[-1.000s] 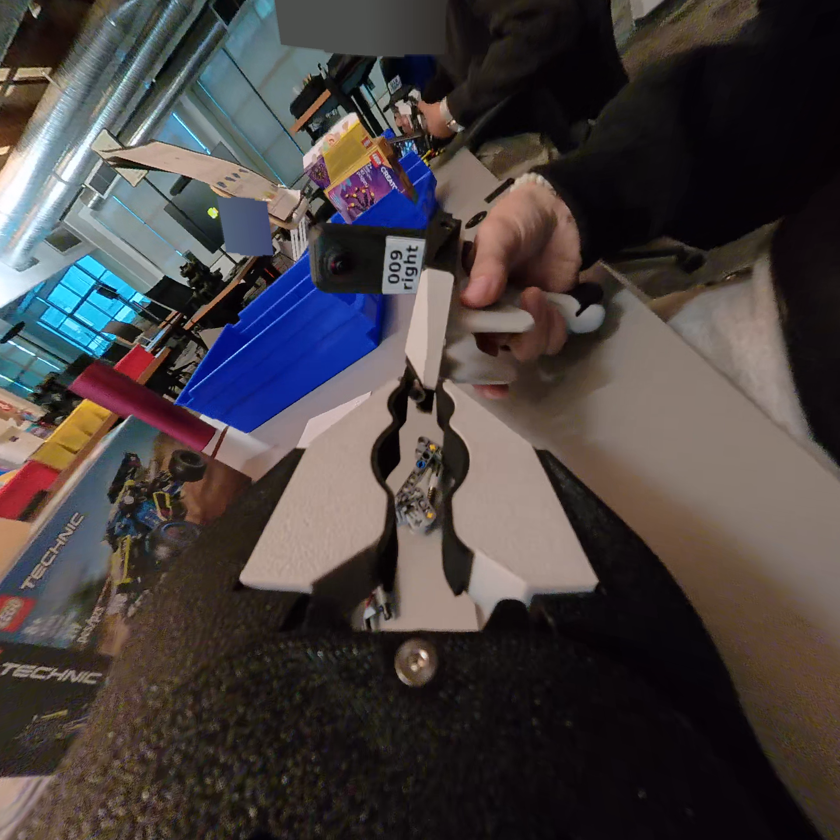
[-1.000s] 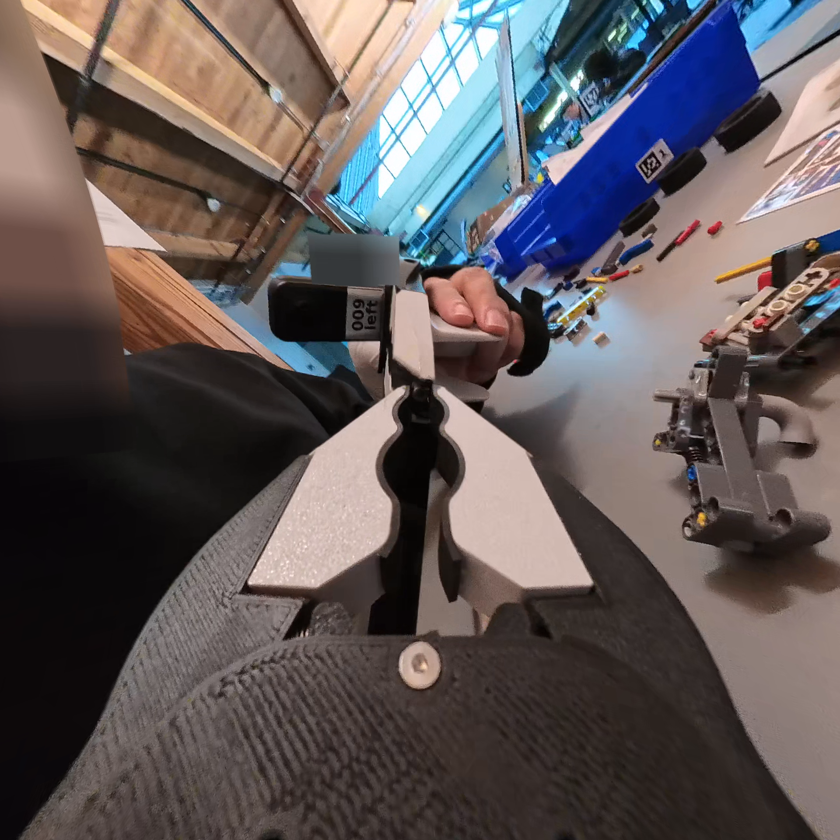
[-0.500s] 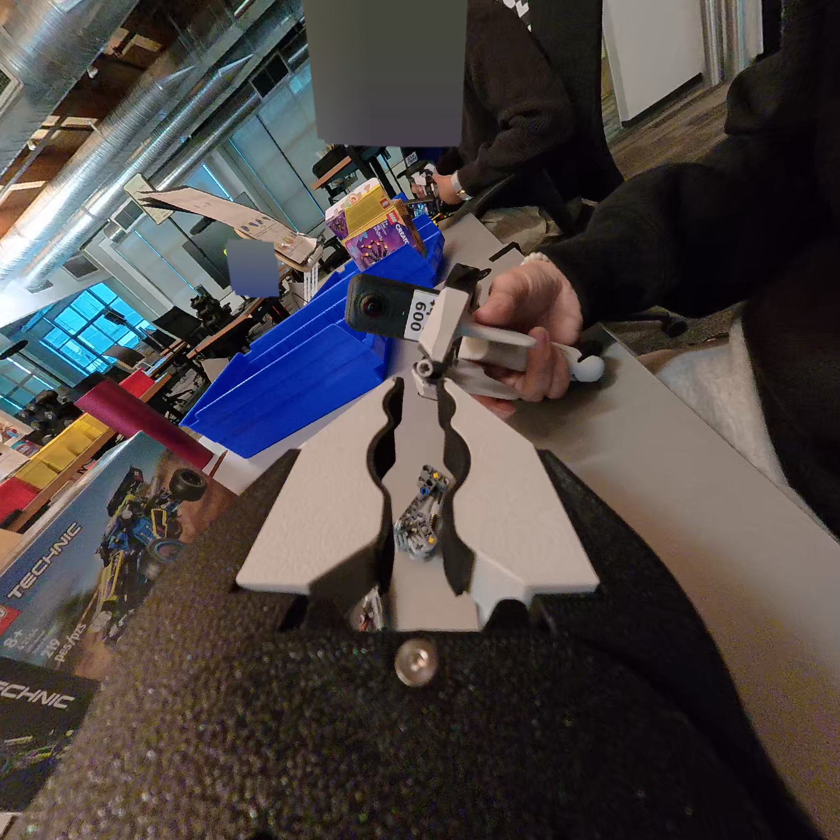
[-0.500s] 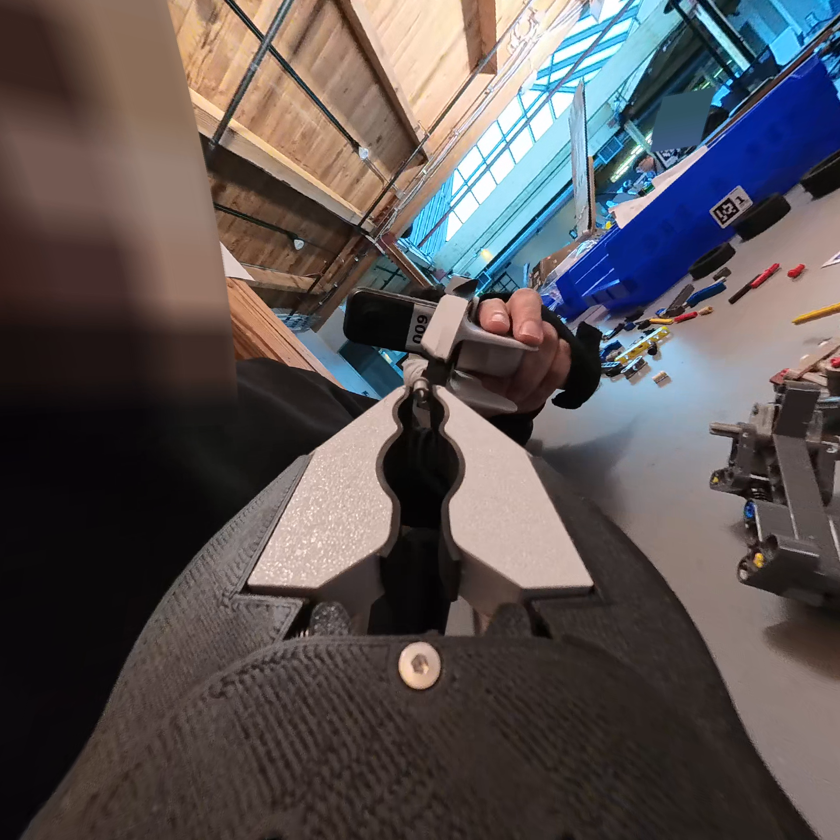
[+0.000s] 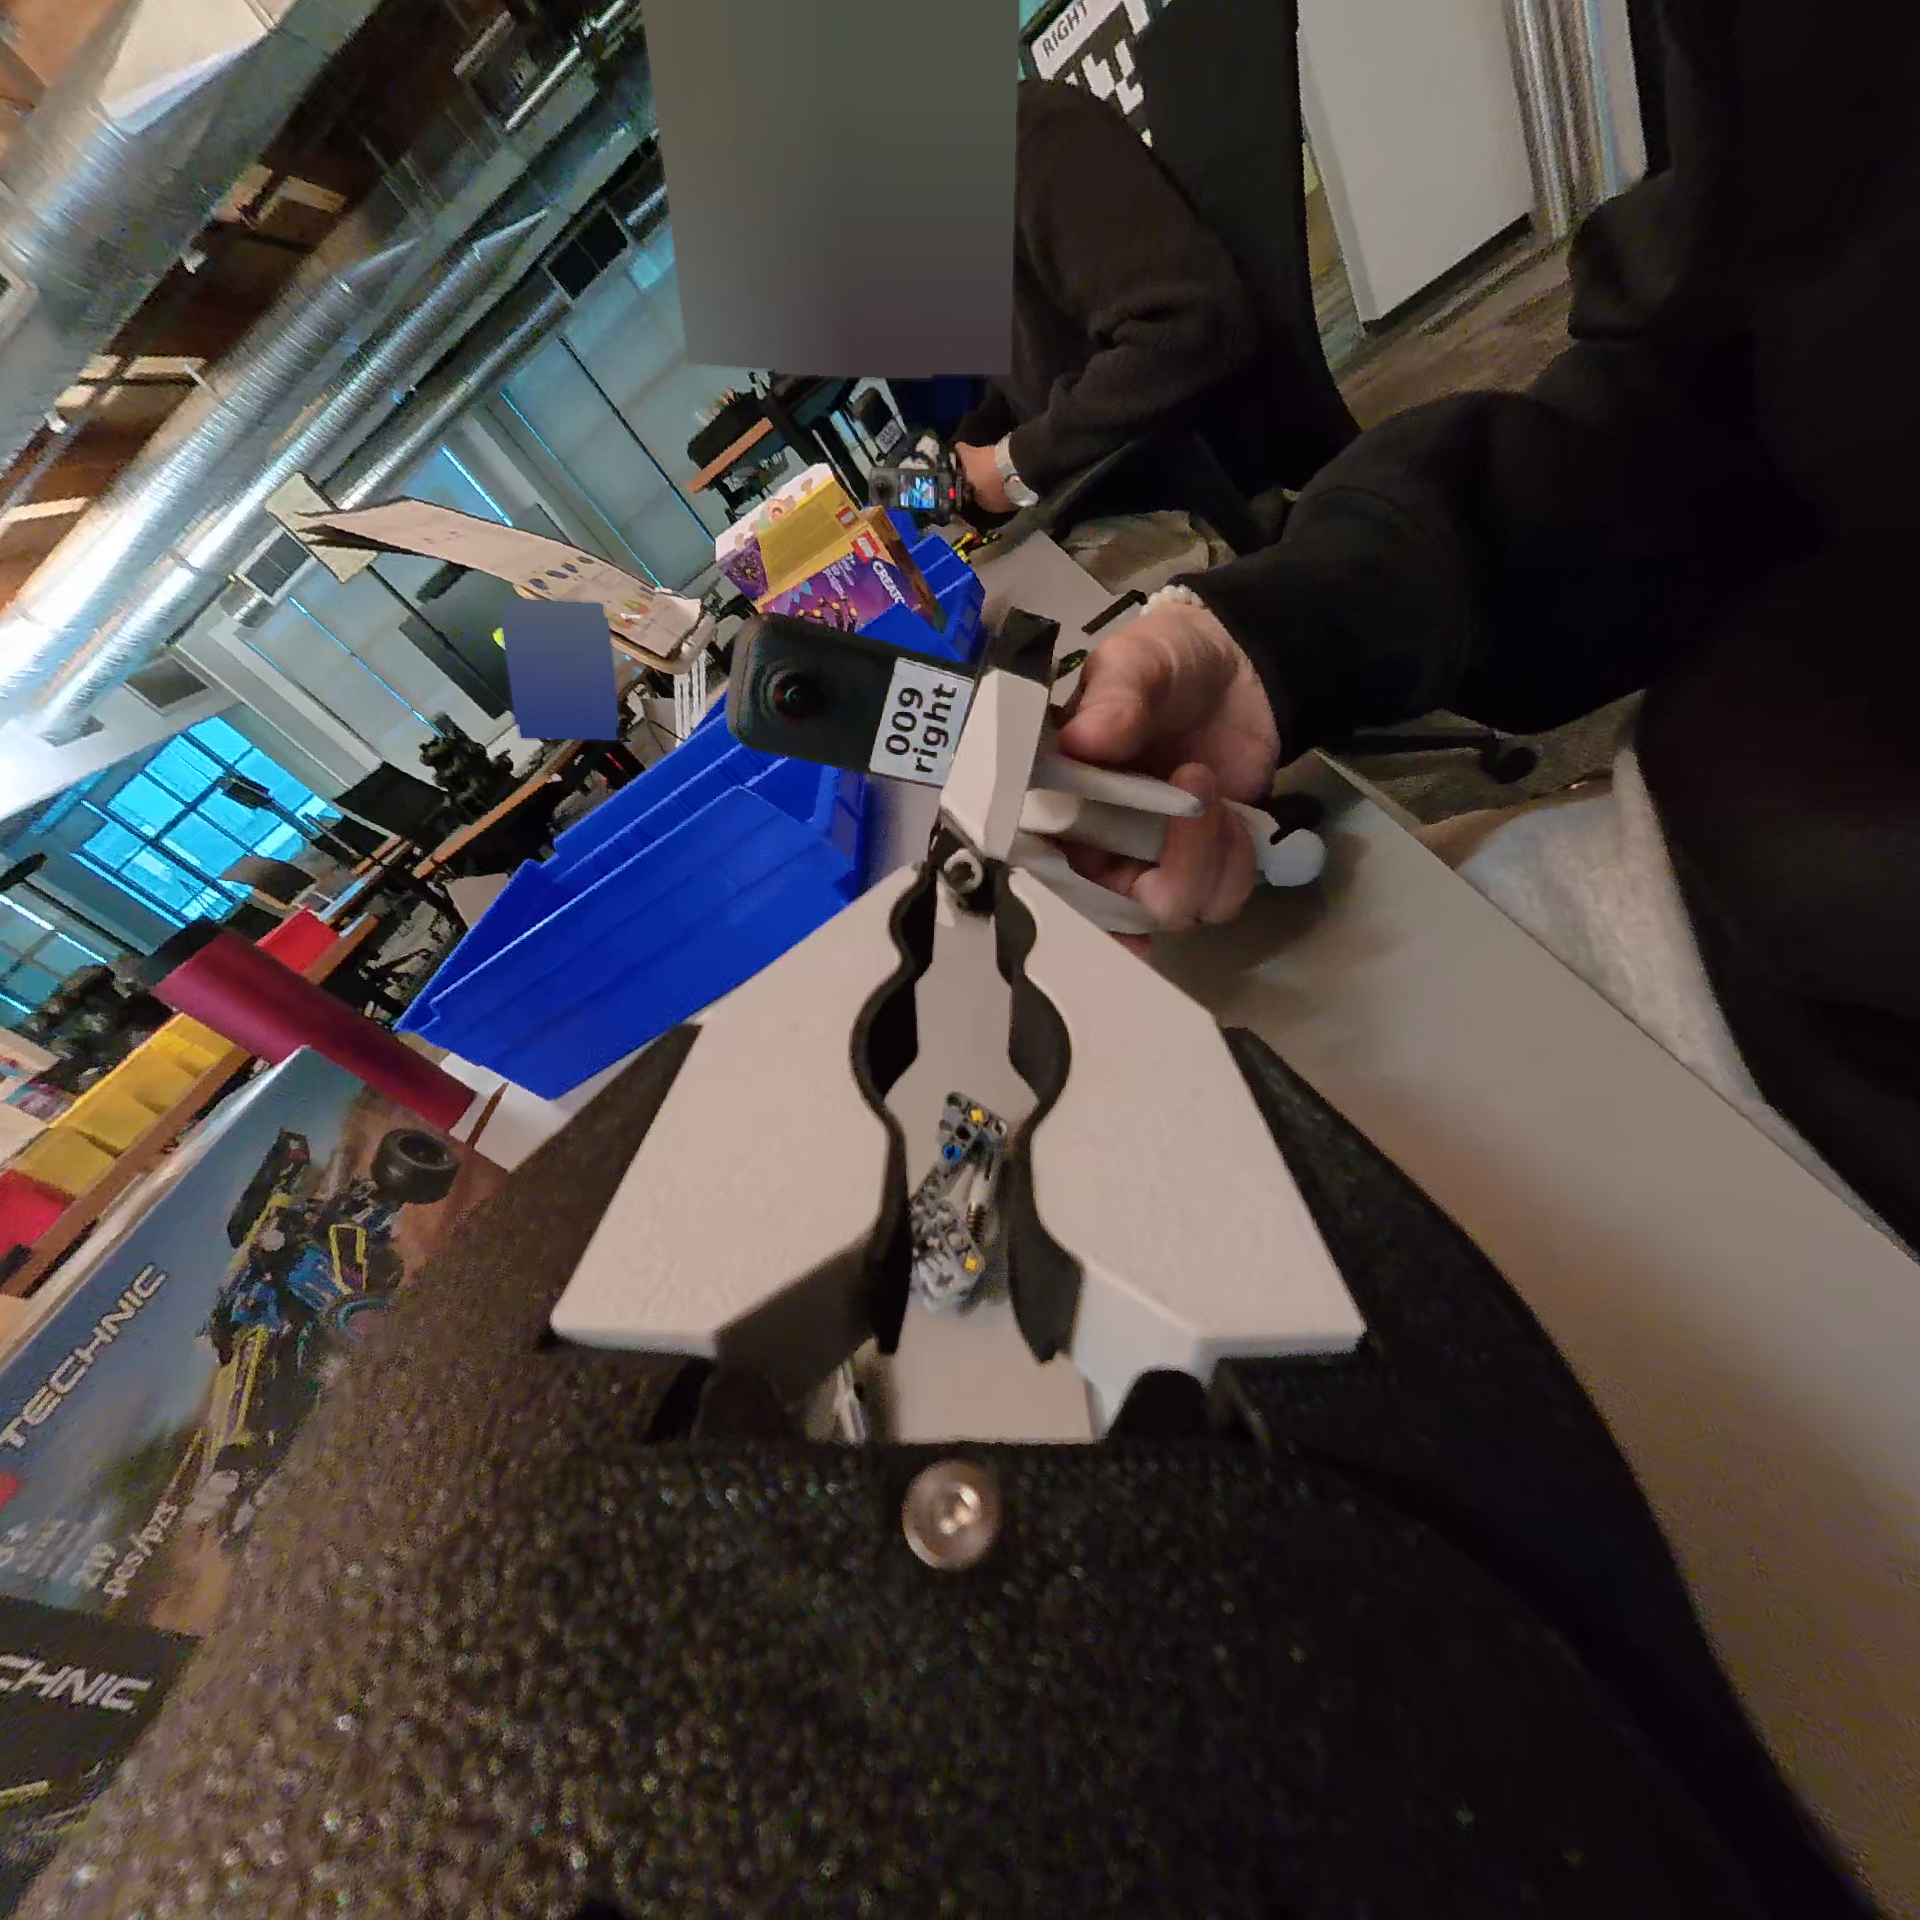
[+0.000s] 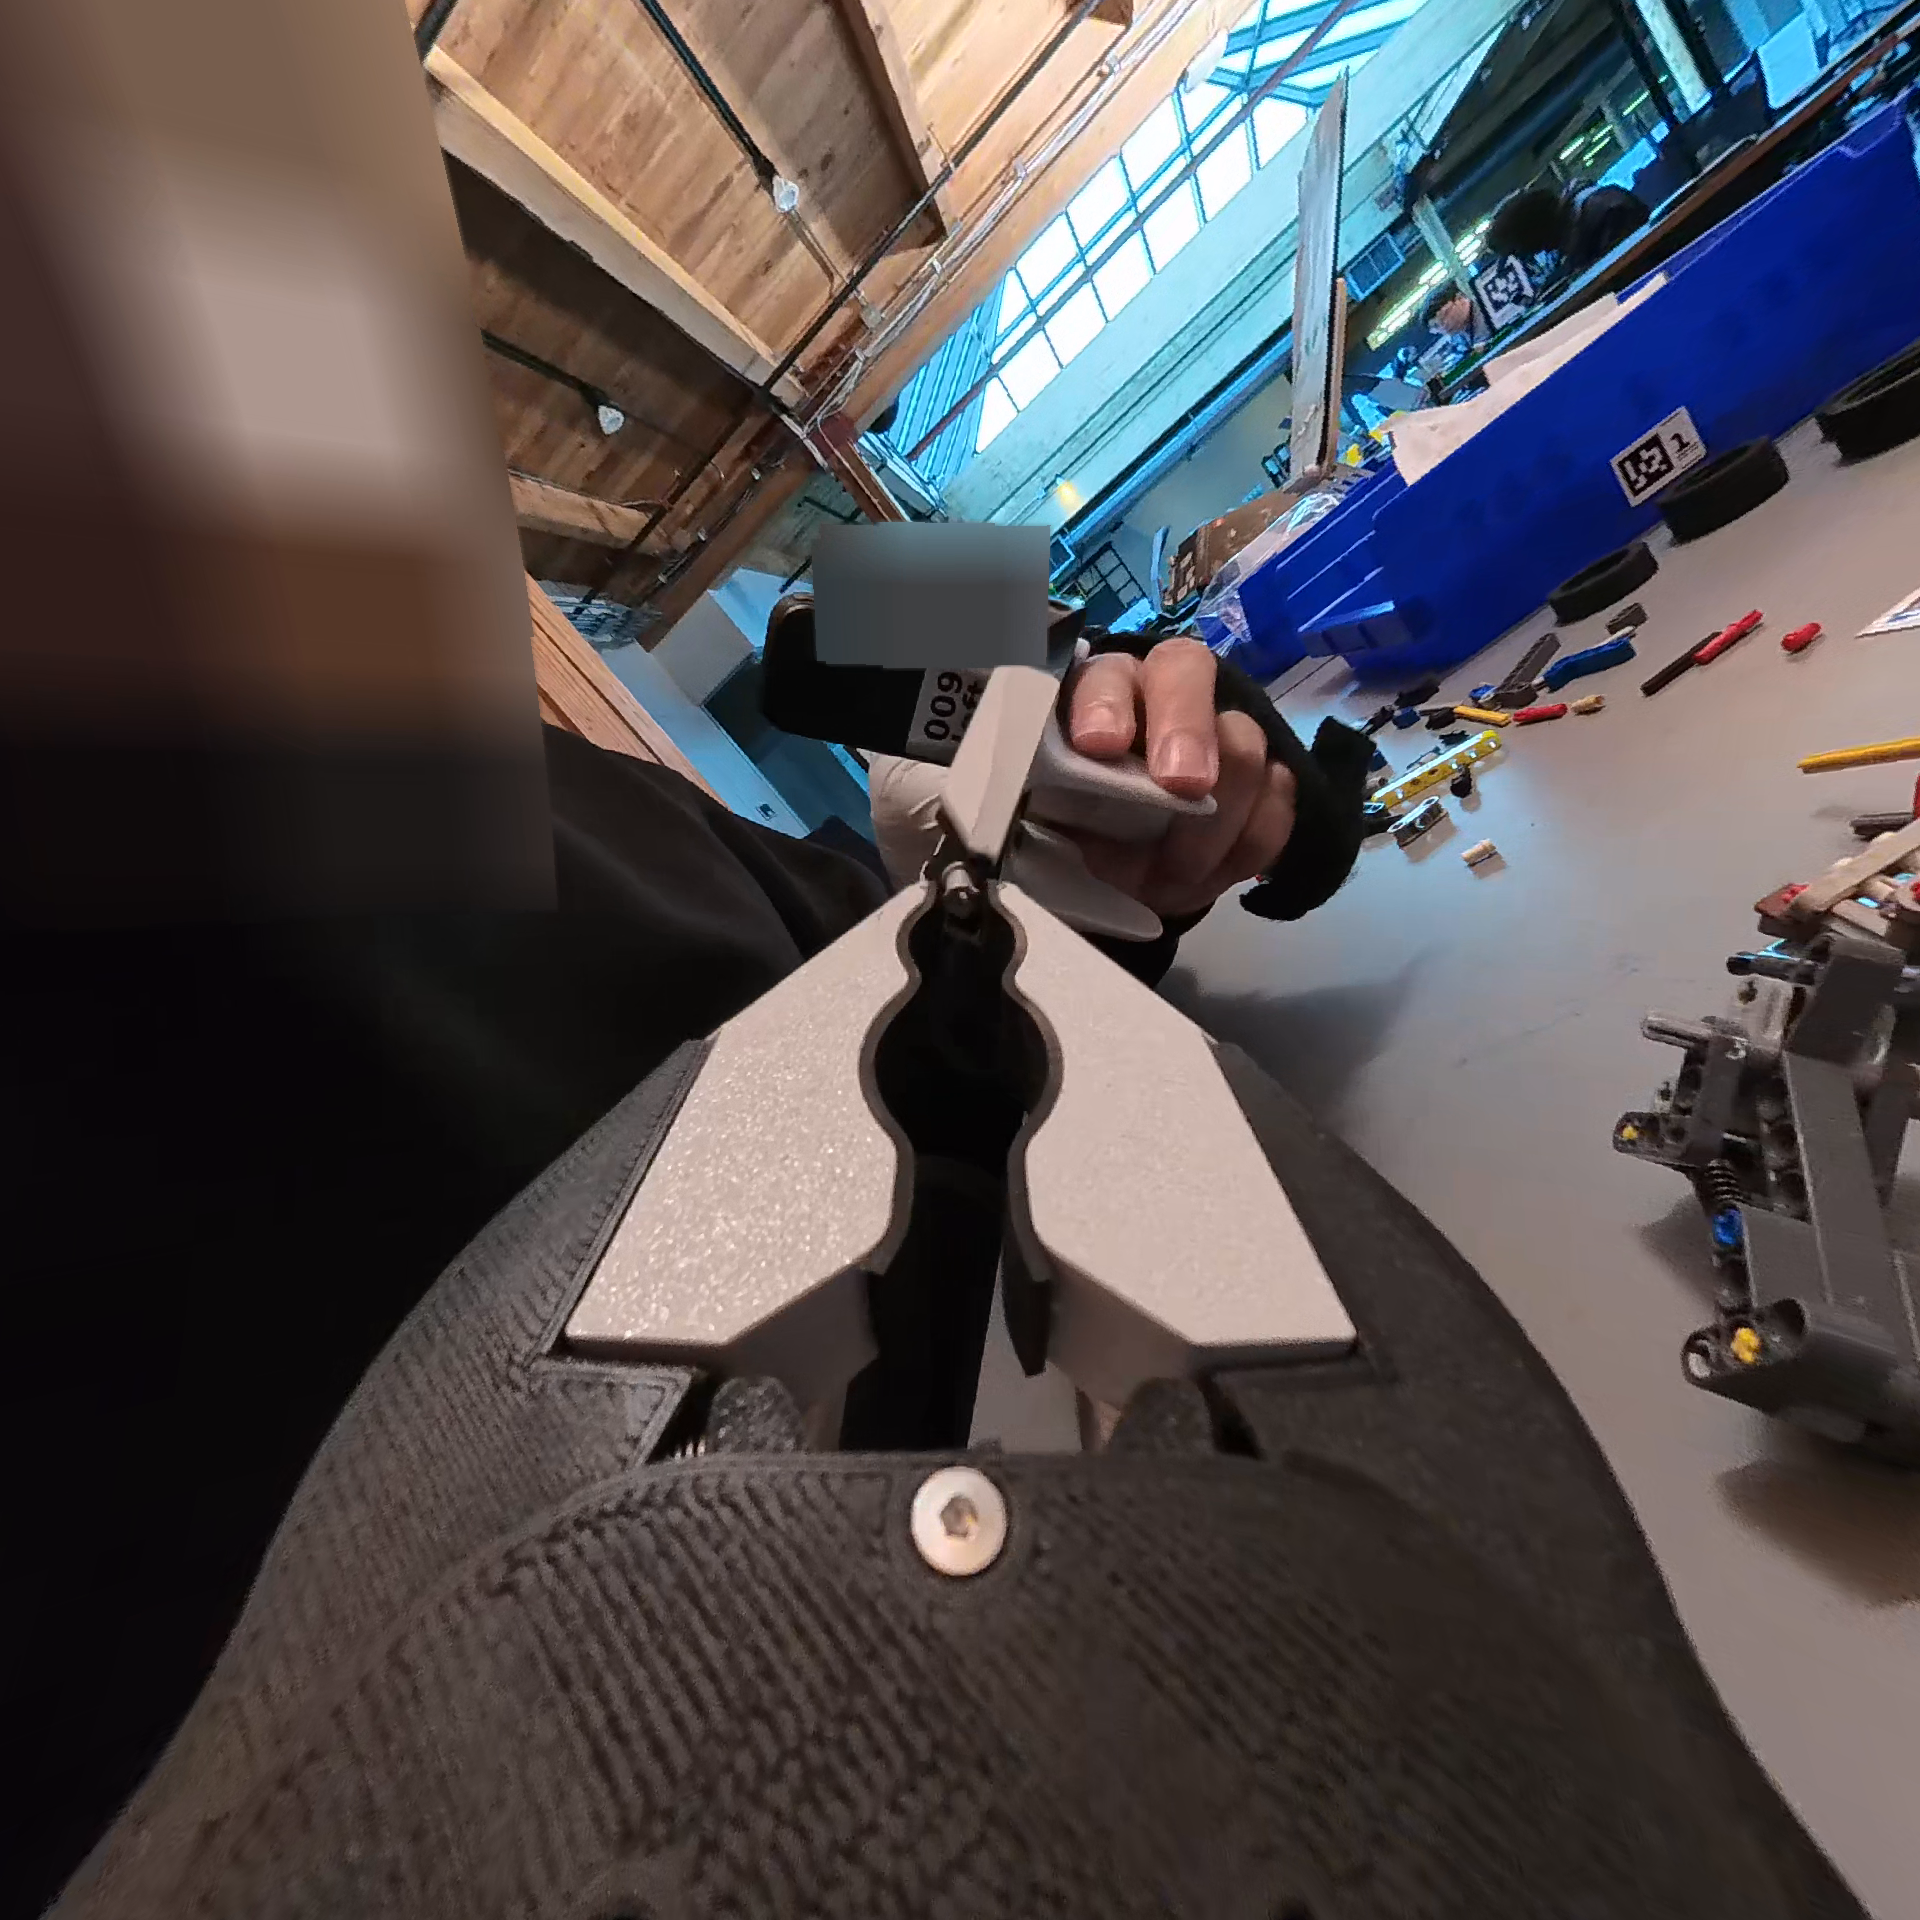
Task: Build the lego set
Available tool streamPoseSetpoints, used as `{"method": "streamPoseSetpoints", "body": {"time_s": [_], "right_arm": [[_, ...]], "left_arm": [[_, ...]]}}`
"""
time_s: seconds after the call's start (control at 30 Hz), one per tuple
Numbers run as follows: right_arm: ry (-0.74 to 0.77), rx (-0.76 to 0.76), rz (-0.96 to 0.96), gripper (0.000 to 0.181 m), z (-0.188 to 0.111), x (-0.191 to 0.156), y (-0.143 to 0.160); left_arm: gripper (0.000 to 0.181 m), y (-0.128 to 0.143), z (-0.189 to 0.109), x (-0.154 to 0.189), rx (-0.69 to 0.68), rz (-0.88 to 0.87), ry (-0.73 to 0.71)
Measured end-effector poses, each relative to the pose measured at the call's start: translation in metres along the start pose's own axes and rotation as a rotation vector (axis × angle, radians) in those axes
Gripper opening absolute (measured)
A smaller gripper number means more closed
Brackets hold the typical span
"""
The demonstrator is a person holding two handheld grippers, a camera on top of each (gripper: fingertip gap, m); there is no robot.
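My two grippers face each other above the table edge, tips meeting on a small grey lego piece (image 5: 961,868). My left gripper (image 5: 962,891) has its jaws drawn to a narrow gap around it. My right gripper (image 6: 961,906) is also nearly closed on the same piece (image 6: 961,891). Each view shows the other gripper edge-on in a hand, the right one (image 5: 997,758) and the left one (image 6: 987,758). The grey lego chassis (image 6: 1787,1195) lies on the table to the right. It also shows between the left fingers (image 5: 956,1205).
Blue bins (image 5: 644,914) (image 6: 1507,540) line the back of the grey table (image 6: 1455,1039). Loose pieces (image 6: 1507,707) and black tyres (image 6: 1720,488) lie before them. The lego box (image 5: 156,1351) stands at the left. Another person's arm (image 5: 1122,312) is behind. Both grippers' tips are close together, under 4 cm apart.
Both grippers have tilted while their tips stayed together on the small piece. The chassis has slid toward the right edge of the right wrist view.
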State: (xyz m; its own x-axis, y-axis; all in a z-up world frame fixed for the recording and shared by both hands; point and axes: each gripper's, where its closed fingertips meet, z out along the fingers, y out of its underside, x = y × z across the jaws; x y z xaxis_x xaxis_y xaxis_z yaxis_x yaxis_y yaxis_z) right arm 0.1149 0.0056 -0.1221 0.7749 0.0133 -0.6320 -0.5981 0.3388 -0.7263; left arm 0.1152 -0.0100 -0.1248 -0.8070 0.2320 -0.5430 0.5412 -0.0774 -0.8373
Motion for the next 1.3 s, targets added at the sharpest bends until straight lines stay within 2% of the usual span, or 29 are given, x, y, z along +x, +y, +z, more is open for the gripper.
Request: {"method": "streamPoseSetpoints", "body": {"time_s": [0.27,0.47,0.67,0.87,1.17,1.23,1.3], "right_arm": [[0.092,-0.036,-0.047,0.006,0.000,0.003,-0.001],[0.135,-0.069,-0.152,0.024,0.007,-0.010,-0.009],[0.368,-0.093,-0.318,0.026,-0.004,0.007,-0.020],[0.443,-0.161,-0.422,0.028,-0.004,0.010,-0.017],[0.551,-0.284,-0.495,0.034,-0.018,0.035,-0.004],[0.637,-0.336,-0.580,0.039,-0.034,0.051,-0.004],[0.738,-0.393,-0.678,0.043,-0.056,0.069,-0.005]], "left_arm": [[0.004,0.002,0.000,-0.001,0.013,-0.064,0.015],[0.004,-0.010,-0.004,-0.010,0.194,-0.299,0.026],[0.003,-0.030,-0.024,-0.033,0.470,-0.613,0.052],[0.003,-0.033,-0.040,-0.051,0.624,-0.771,0.051],[0.003,-0.032,-0.044,-0.055,0.649,-0.800,0.053],[0.003,-0.027,-0.040,-0.053,0.584,-0.766,0.031],[0.003,-0.013,-0.032,-0.052,0.434,-0.677,-0.031]]}}
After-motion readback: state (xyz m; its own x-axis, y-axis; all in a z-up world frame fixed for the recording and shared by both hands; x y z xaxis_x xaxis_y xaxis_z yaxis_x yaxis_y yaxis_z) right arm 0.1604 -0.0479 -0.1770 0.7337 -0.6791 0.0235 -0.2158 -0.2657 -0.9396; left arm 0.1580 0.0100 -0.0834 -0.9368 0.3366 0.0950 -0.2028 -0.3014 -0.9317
